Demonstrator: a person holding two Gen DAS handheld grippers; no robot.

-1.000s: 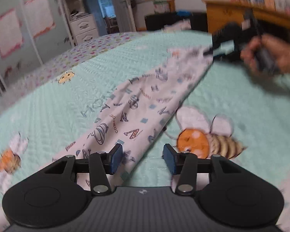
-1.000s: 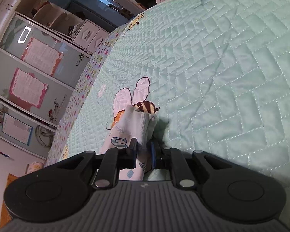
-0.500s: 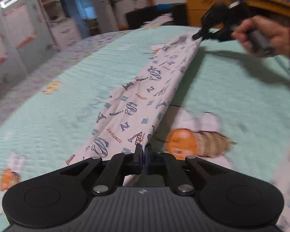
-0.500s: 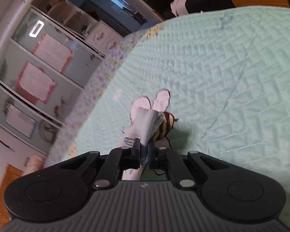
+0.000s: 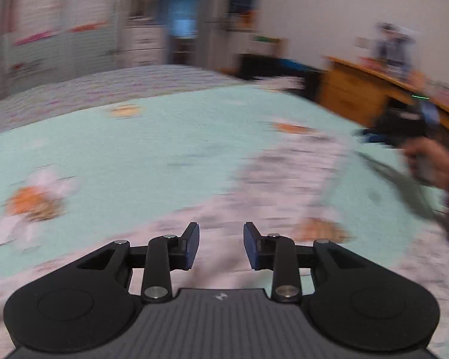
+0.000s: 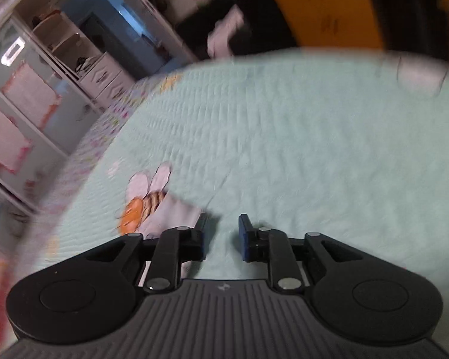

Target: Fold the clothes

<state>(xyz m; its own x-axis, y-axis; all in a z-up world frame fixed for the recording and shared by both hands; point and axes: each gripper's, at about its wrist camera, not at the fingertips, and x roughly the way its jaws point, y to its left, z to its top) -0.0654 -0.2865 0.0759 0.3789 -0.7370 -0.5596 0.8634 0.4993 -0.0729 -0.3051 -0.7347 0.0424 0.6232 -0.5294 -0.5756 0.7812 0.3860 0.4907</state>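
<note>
I'm seeing both views blurring. L gripper (image 5: 221, 245) is hanging w/ jaws spread, just been opening, nothing between; cloth (image 5: 284, 185) is lying flat on quilt (image 5: 134, 155) under it. R gripper (image 6: 223, 237) also spreading apart, empty, cloth end (image 6: 176, 212) just left of its fingers.

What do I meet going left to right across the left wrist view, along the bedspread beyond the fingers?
Orange bee print → bare mint bedspread → printed white garment lying flat → person's hand holding the right gripper, blurred, at the right edge.
</note>
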